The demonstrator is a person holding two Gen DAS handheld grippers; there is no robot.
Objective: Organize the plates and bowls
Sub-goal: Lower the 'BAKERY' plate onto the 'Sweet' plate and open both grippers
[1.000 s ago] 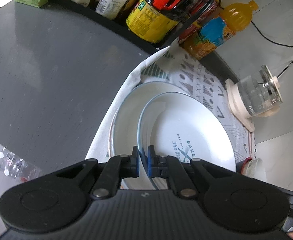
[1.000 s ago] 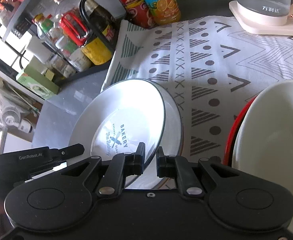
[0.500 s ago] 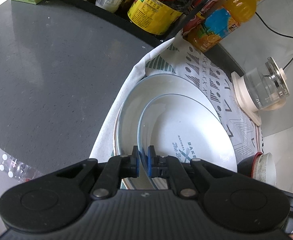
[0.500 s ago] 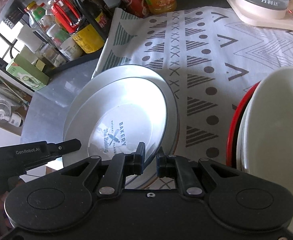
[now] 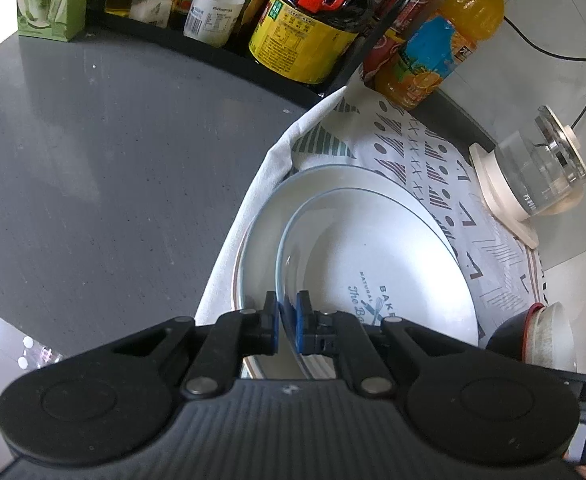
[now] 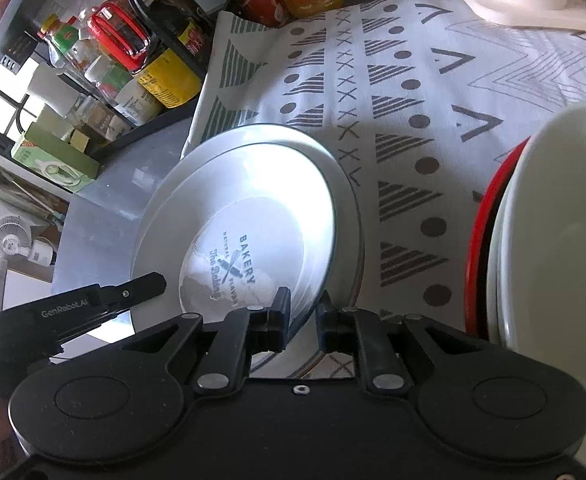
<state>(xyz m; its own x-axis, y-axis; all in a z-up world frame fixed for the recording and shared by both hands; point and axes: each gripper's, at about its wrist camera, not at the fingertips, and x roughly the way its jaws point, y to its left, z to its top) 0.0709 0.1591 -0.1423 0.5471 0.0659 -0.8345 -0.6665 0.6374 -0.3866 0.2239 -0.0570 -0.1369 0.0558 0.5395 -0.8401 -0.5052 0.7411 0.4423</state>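
A white plate with a blue rim and a bakery print (image 5: 373,248) (image 6: 253,208) lies inside a larger white plate (image 5: 261,232) (image 6: 349,208) on the patterned cloth (image 6: 413,100). My left gripper (image 5: 287,322) is shut on the printed plate's near rim, blue pads on both sides. One of its fingers (image 6: 105,296) shows at the left of the right wrist view. My right gripper (image 6: 303,316) straddles the opposite rim. Its jaws are opening, and the rim stands between them with a gap beside the right pad.
A stack of white bowls in a red-rimmed bowl (image 6: 553,220) (image 5: 549,332) stands right of the plates. A glass kettle (image 5: 533,176) sits at the cloth's far end. A juice bottle (image 5: 441,44) and a rack of sauce bottles (image 5: 305,28) line the back of the grey counter (image 5: 93,160).
The right gripper's jaws have spread apart around the plate rim. The printed plate has settled a little deeper into the larger plate. The left grip is unchanged.
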